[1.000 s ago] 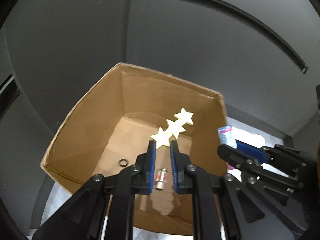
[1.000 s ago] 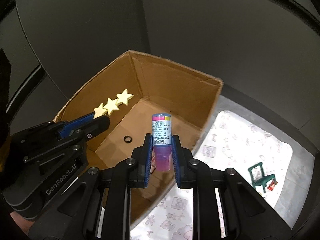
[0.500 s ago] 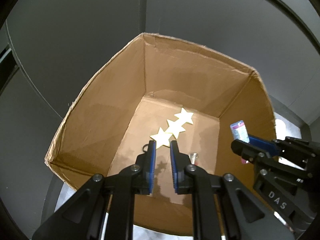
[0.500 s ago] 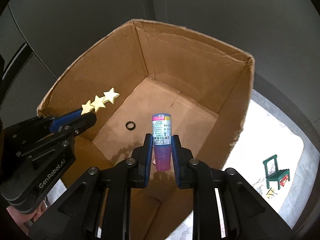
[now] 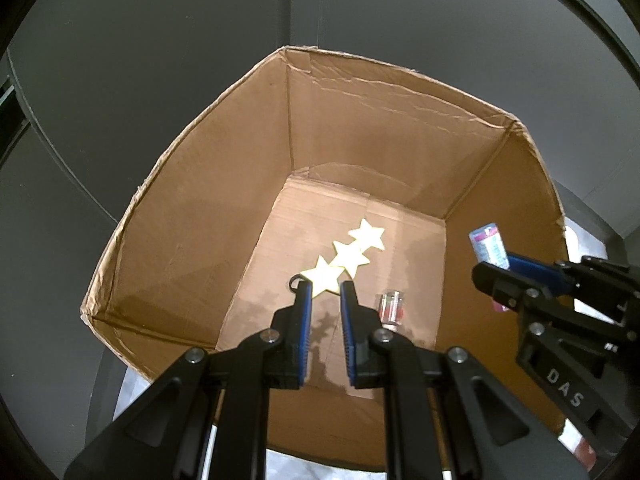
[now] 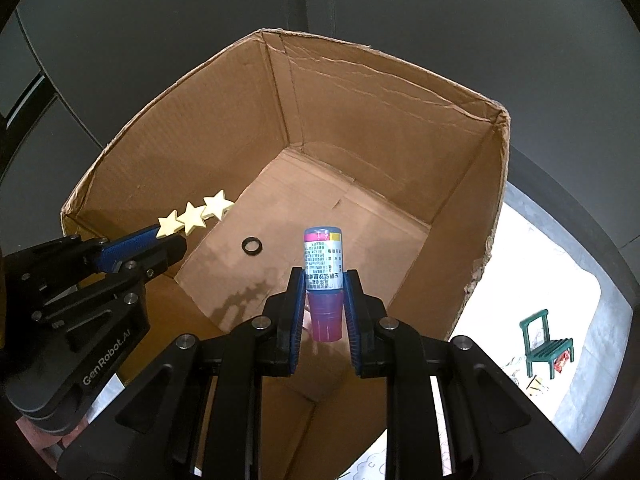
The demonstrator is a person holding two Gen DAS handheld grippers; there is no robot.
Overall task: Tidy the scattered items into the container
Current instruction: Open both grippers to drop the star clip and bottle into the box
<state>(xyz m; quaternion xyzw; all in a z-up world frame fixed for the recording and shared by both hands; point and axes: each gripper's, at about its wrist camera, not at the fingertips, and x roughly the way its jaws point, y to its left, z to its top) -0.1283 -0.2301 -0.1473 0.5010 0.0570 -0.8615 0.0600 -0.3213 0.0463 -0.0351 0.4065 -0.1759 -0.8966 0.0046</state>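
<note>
An open cardboard box fills both views. My left gripper is shut on a yellow strip of three stars and holds it over the box interior; it also shows in the right wrist view. My right gripper is shut on a small bottle with a printed label and pink lower part, held above the box floor; the bottle shows at the right of the left wrist view. A black ring and a small clear vial lie on the box floor.
To the right of the box lies a white patterned mat with a small green toy chair, a red item and a yellow binder clip. Dark grey walls stand behind the box.
Both grippers have moved forward and over the box with their items still held. The box now fills more of each view and its floor is nearer.
</note>
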